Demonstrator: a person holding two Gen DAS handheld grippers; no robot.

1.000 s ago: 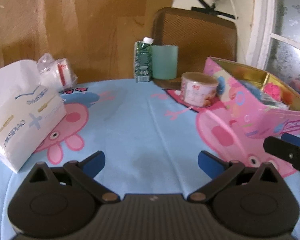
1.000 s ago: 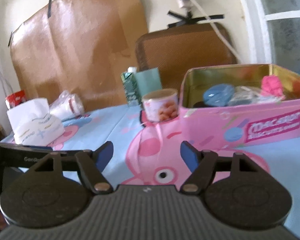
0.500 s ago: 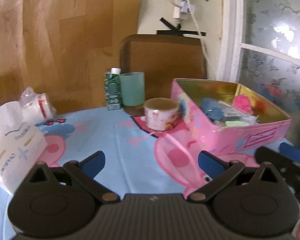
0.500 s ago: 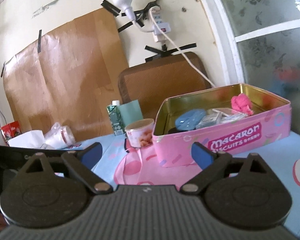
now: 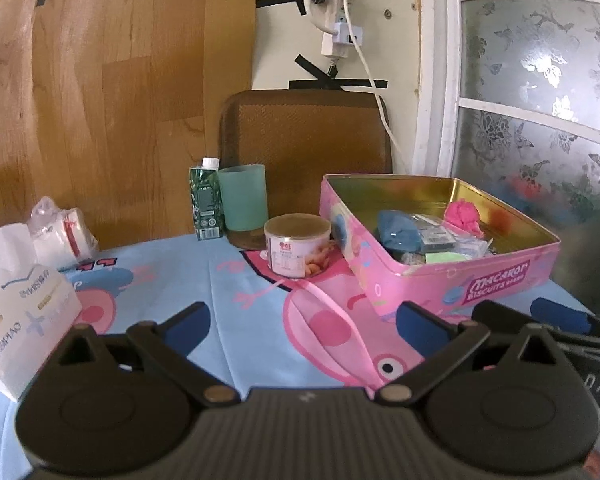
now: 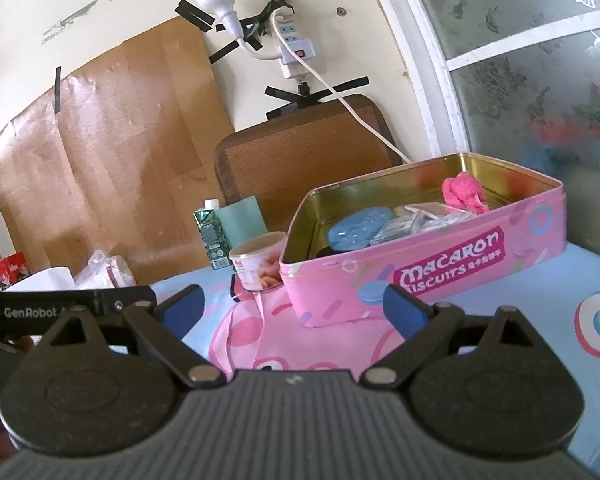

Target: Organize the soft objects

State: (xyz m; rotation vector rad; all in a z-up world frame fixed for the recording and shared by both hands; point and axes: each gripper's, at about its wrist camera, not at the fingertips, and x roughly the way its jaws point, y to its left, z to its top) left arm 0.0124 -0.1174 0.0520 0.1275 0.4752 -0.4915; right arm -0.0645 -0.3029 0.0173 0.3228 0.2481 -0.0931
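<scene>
Soft items sit in the pink tin (image 5: 465,280) already: a pink fuzzy lump (image 5: 461,213) at its far side, a blue round pad (image 5: 397,234) nearer the middle, with some clear packets (image 5: 439,236) and a green slip (image 5: 445,258) beside them. Same contents show from my right view, pink lump (image 6: 463,192) and blue pad (image 6: 357,228) inside the tin (image 6: 427,276). Tin stands on the right half of the tabletop (image 5: 228,292), lid off.

My left gripper (image 5: 301,322) has jaws spread wide, nothing between them, hovering over the near edge of the tabletop. My right gripper (image 6: 294,308) is likewise spread wide and empty, aimed at the tin's near wall; its tips also poke into the left view at the right edge.

Progress, my read: mostly done or between picks. Several soft things are in the tin, neither tool carries anything. Possibly left: tissue pack (image 5: 18,312) at the left edge and the plastic-wrapped bundle (image 5: 62,232) behind it near the far-left corner. I can't tell whether those count as task items. The can (image 5: 298,246), green cup (image 5: 244,206) and carton (image 5: 206,200) near the far edge are hard goods, so I'd leave them.
</scene>
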